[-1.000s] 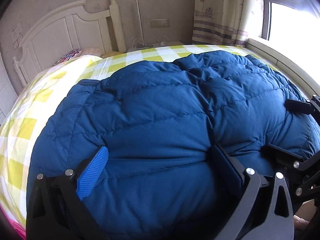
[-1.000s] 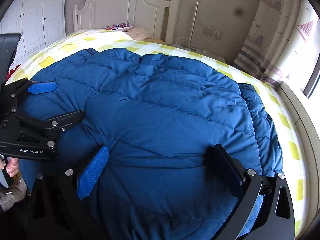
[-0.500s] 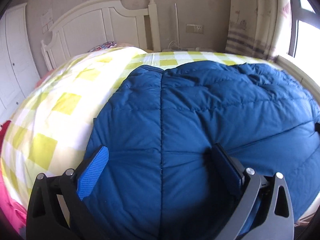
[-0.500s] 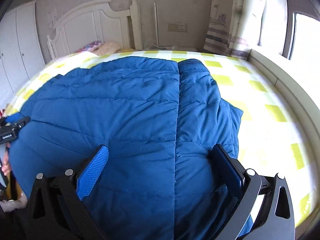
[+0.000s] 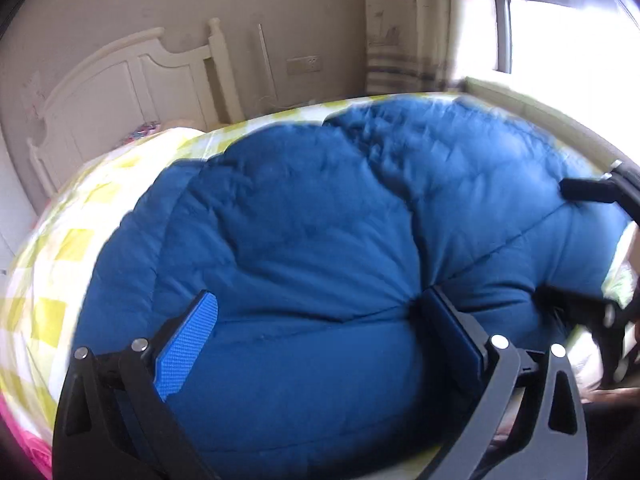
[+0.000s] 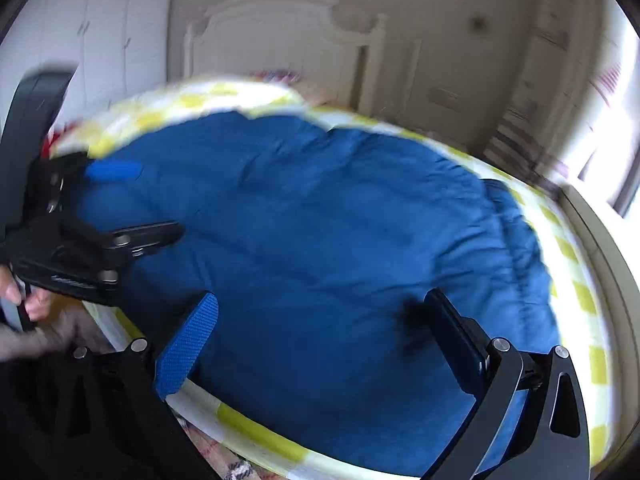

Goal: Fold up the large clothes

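A large blue quilted down jacket (image 5: 320,216) lies spread over the bed and fills both views (image 6: 320,216). My left gripper (image 5: 320,332) stands open at the jacket's near edge, and the padding bulges up between its wide-apart fingers. The right gripper (image 6: 320,336) is also open, over the near hem by the bed's front edge. Each wrist view shows the other tool: the right gripper (image 5: 580,248) at the jacket's right end, and the left gripper (image 6: 132,204) at its left end, held by a hand (image 6: 24,292). Both views are motion-blurred.
The bed sheet (image 5: 60,280) is yellow-and-white check. A white headboard (image 5: 120,80) and a patterned pillow (image 5: 144,134) are at the far end. A curtain (image 5: 400,32), a window (image 5: 560,40) and a ledge (image 6: 592,232) run along the right. White wardrobe doors (image 6: 100,40) stand left.
Half a second ago the two views pointed apart and the jacket looked flat with a centre seam. Both grippers have since swung inward, each showing the other again, and the jacket looks bunched and puffed.
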Action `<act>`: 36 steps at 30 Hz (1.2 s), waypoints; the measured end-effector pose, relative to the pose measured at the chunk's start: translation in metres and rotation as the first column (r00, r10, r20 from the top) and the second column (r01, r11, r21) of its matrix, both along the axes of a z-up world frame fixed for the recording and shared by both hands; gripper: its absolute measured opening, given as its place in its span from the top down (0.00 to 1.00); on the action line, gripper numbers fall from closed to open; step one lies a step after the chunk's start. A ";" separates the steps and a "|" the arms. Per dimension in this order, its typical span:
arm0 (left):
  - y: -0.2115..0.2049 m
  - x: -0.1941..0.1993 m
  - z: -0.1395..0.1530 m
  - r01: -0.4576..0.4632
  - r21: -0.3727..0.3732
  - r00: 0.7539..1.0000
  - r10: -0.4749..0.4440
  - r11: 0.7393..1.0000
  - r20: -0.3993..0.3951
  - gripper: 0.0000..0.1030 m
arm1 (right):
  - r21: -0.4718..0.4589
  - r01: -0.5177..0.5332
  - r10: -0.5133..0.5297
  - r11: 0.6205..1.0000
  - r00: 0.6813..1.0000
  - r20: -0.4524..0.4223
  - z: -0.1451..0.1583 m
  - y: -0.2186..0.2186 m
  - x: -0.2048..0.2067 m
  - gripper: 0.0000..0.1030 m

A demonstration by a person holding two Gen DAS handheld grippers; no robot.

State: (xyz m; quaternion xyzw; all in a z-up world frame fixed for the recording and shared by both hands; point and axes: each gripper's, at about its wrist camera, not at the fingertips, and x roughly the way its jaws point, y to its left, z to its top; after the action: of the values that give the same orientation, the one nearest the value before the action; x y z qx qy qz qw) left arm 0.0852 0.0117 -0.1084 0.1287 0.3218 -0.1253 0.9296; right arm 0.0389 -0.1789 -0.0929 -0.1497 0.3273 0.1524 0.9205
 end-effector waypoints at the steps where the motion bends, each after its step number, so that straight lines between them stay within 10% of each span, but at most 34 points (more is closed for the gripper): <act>1: 0.002 0.002 -0.001 0.003 -0.009 1.000 -0.003 1.000 -0.007 0.02 | -0.009 -0.004 0.004 1.000 1.000 0.019 -0.005 0.001 0.001 0.04; 5: 0.009 0.008 0.000 0.030 -0.037 0.999 -0.032 0.999 -0.043 0.02 | 0.048 0.006 -0.005 0.999 1.000 -0.011 0.001 -0.021 0.006 0.05; 10: 0.012 0.008 0.000 0.028 -0.037 0.999 -0.030 0.999 -0.042 0.02 | 0.164 0.247 -0.256 0.955 0.966 0.032 0.017 -0.100 -0.016 0.05; 15: 0.007 0.005 -0.002 0.020 -0.037 0.999 -0.021 0.999 -0.037 0.02 | 0.535 0.469 -0.470 0.703 0.871 -0.145 -0.001 -0.225 -0.061 0.05; 18: 0.006 0.004 -0.002 0.015 -0.033 0.999 -0.017 0.999 -0.037 0.02 | 0.653 0.457 -0.431 0.604 0.876 -0.215 -0.016 -0.250 -0.075 0.05; 29: 0.006 0.005 -0.002 0.018 -0.036 0.999 -0.019 0.999 -0.036 0.02 | 0.593 0.414 -0.297 0.691 0.910 -0.289 -0.022 -0.174 -0.033 0.05; 36: 0.008 0.002 -0.003 0.034 -0.042 0.999 -0.036 0.999 -0.030 0.02 | 0.633 0.489 -0.333 0.600 0.872 -0.359 -0.020 -0.159 0.024 0.08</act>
State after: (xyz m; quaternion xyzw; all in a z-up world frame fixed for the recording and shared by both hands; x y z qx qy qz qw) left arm 0.0872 0.0197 -0.1116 0.1132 0.3311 -0.1501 0.9247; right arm 0.0630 -0.3382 -0.1131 0.3106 0.3614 0.0631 0.8769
